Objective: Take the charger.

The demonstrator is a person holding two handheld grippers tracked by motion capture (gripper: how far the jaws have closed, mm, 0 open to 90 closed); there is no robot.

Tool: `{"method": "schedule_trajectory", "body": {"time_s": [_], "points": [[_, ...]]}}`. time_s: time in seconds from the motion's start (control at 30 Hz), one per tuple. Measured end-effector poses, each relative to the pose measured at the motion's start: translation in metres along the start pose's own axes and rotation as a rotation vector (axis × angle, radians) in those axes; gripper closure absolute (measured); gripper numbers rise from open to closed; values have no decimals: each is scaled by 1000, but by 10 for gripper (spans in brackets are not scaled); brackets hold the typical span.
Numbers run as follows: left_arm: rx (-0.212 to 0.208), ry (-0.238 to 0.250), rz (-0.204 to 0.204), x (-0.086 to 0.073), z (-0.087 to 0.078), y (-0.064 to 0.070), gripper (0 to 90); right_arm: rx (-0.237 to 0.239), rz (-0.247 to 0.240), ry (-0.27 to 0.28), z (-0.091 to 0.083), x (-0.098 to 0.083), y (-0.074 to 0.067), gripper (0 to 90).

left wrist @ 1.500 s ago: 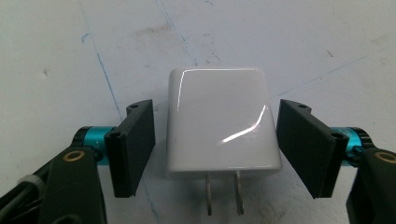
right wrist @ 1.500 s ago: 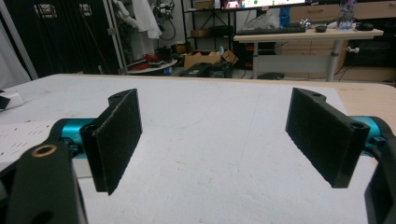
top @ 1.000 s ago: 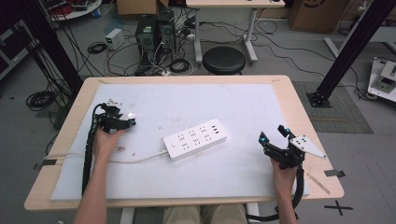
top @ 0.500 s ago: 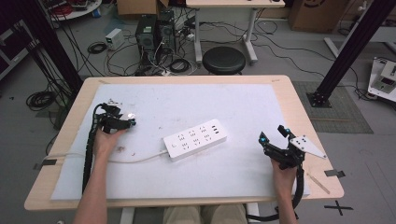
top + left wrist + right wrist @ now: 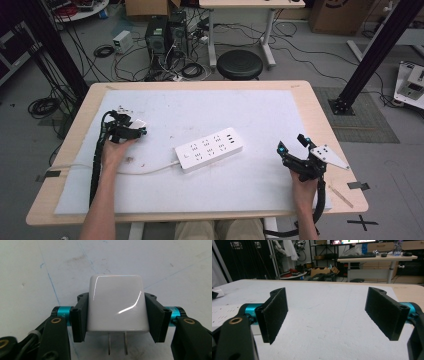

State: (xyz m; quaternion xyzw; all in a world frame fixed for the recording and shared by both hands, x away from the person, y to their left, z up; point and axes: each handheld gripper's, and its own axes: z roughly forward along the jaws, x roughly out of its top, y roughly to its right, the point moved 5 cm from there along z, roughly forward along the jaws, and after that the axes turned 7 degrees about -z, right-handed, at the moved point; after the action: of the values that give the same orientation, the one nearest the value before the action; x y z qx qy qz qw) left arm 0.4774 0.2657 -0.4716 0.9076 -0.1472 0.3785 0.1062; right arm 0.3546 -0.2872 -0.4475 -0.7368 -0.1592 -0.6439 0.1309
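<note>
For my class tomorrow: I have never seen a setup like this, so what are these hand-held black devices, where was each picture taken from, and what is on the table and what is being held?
No robot here: a person sits at a table holding a two-jawed grasping tool in each hand. The high view looks down from above the person's side; forearms enter from the bottom. Each of the other two pictures comes from a small camera riding on one tool, looking along its black jaws.

On the white mat lies a white power strip with its cord trailing left.

The left tool is shut on a white plug-in charger; its two metal prongs point back toward the camera. In the high view it sits at the left.

The right tool rests near the table's right edge, jaws open, holding nothing.
</note>
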Motion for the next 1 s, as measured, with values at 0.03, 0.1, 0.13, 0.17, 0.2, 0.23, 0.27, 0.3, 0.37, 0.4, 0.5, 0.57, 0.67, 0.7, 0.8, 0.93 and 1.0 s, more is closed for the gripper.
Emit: {"method": "schedule_trajectory", "body": {"time_s": [0.03, 0.1, 0.13, 0.17, 0.2, 0.23, 0.27, 0.3, 0.37, 0.4, 0.5, 0.57, 0.67, 0.7, 0.8, 0.93, 1.0], "points": [[0, 0, 0, 0, 0, 0, 426, 0, 0, 0, 0, 0, 0, 189], [-36, 10, -23, 3, -5, 4, 426, 1, -5, 2, 0, 0, 0, 189], [-37, 8, -16, 4, -7, 5, 426, 2, -8, 3, 0, 0, 0, 189], [-37, 14, -12, 5, -9, 7, 426, 2, -5, 2, 0, 0, 0, 189], [-40, 13, -5, 5, -12, 9, 426, 2, -7, 2, 0, 0, 0, 189], [-40, 13, -5, 5, -12, 9, 426, 2, -7, 2, 0, 0, 0, 189], [-45, 18, 1, 6, -14, 10, 426, 2, -7, 3, 0, 0, 0, 189], [-45, 18, 1, 6, -14, 10, 426, 2, -7, 3, 0, 0, 0, 189], [-55, 18, 5, 7, -18, 14, 426, 2, -6, 2, 0, 0, 0, 189], [-64, 12, 25, 8, -26, 22, 426, 8, -11, -2, 1, 0, -1, 189], [-72, 19, 42, 10, -34, 31, 426, 8, -13, 0, 1, 0, -1, 189], [-85, 25, 51, 11, -41, 38, 426, 10, -13, 3, 1, 0, -1, 189], [-95, 34, 67, 12, -48, 49, 426, 7, -9, 2, 0, 0, 0, 189], [-98, 40, 65, 13, -49, 53, 426, 8, -7, 0, 0, 0, 0, 189], [-110, 46, 91, 13, -52, 63, 426, 10, 4, -6, 0, 0, -1, 189], [-121, 61, 115, 12, -53, 78, 426, 10, -21, 5, 1, 0, -1, 189], [-128, 61, 127, 12, -53, 82, 426, 10, -21, 4, 1, 0, -1, 189]]}}
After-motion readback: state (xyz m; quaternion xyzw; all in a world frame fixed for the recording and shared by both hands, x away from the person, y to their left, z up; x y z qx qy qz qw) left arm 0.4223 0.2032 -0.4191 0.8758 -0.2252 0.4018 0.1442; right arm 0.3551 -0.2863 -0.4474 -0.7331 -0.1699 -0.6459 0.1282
